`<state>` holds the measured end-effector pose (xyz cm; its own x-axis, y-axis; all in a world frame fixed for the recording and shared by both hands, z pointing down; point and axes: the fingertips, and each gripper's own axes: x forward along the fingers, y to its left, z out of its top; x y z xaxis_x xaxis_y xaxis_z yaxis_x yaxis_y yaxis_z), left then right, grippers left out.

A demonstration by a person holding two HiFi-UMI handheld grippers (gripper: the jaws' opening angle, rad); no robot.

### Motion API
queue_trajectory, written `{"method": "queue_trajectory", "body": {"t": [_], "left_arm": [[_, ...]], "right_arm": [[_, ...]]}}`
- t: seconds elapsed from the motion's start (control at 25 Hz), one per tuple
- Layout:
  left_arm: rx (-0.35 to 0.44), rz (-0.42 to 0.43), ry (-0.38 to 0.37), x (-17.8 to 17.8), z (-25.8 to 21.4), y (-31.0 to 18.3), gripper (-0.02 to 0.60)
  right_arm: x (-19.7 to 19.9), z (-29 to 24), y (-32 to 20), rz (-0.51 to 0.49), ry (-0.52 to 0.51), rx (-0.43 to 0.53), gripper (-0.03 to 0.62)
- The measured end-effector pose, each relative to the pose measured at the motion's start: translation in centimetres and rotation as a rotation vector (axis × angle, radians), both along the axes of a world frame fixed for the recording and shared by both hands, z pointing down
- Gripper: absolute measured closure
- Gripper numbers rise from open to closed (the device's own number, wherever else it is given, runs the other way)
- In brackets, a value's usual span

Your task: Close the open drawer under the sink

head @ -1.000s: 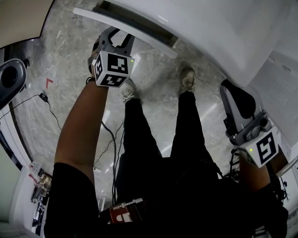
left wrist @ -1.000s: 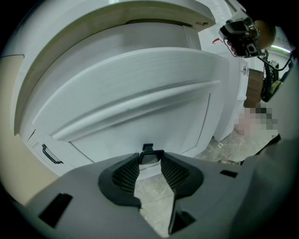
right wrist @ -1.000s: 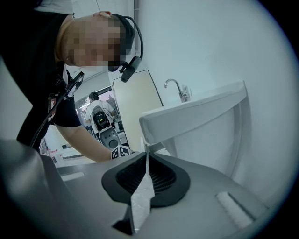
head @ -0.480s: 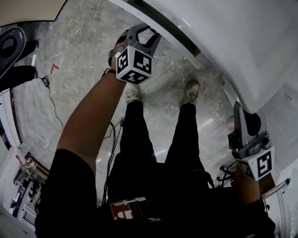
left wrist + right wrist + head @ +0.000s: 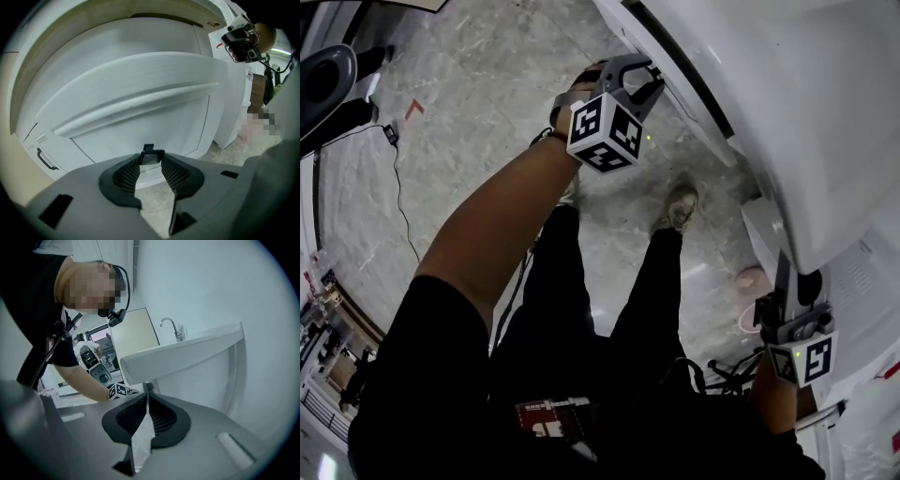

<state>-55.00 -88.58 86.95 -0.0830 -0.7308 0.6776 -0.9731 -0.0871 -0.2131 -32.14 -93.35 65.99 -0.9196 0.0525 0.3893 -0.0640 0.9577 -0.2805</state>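
Note:
The white drawer front (image 5: pixel 140 84) under the sink fills the left gripper view, with a long ridge across it; it stands out from the cabinet (image 5: pixel 787 112). My left gripper (image 5: pixel 642 73) hangs close to its upper edge, jaws open with nothing between them (image 5: pixel 151 157). My right gripper (image 5: pixel 789 281) is low at the right beside the cabinet's side, and its jaws look shut and empty (image 5: pixel 147 391). The right gripper view shows the white sink top (image 5: pixel 187 352) with a tap (image 5: pixel 171 326), and the left gripper's marker cube (image 5: pixel 119 391) below it.
The person's legs and shoes (image 5: pixel 680 206) stand on the marble floor (image 5: pixel 469 84) in front of the cabinet. Cables (image 5: pixel 394 178) trail over the floor at the left, next to dark equipment (image 5: pixel 323 80). A lower door with a black handle (image 5: pixel 44 159) sits left of the drawer.
The left gripper has moved right, closer to the drawer front. The right gripper now sits lower in the picture, by the cabinet's side. Neither gripper's jaws have changed.

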Motion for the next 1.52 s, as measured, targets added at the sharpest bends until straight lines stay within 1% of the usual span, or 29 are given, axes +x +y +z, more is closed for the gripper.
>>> {"method": "queue_trajectory", "body": {"t": [0.56, 0.68, 0.72, 0.88, 1.04, 1.24, 1.52], "left_arm": [[0.030, 0.009, 0.016, -0.1, -0.1, -1.3, 0.436], [0.032, 0.009, 0.016, -0.2, -0.2, -1.5, 0.436], [0.031, 0.008, 0.015, -0.3, -0.2, -1.5, 0.436], [0.030, 0.010, 0.015, -0.3, -0.2, -1.8, 0.436], [0.031, 0.011, 0.019, -0.3, -0.3, -2.2, 0.436], [0.031, 0.018, 0.020, -0.3, -0.3, -2.9, 0.436], [0.036, 0.027, 0.019, -0.5, -0.3, -3.8, 0.436]], "right_arm": [[0.0, 0.2, -1.8, 0.018, 0.025, 0.031, 0.591], [-0.4, -0.1, -1.9, 0.061, 0.025, -0.004, 0.591], [-0.5, -0.3, -1.9, 0.061, 0.023, -0.005, 0.591], [0.4, -1.1, -0.4, -0.018, 0.025, 0.044, 0.591], [0.1, -1.6, 2.5, -0.055, 0.035, -0.014, 0.591], [-1.0, -0.7, 5.6, -0.175, 0.021, -0.012, 0.591], [-3.4, 0.0, 8.8, -0.256, -0.009, -0.034, 0.591]]}}
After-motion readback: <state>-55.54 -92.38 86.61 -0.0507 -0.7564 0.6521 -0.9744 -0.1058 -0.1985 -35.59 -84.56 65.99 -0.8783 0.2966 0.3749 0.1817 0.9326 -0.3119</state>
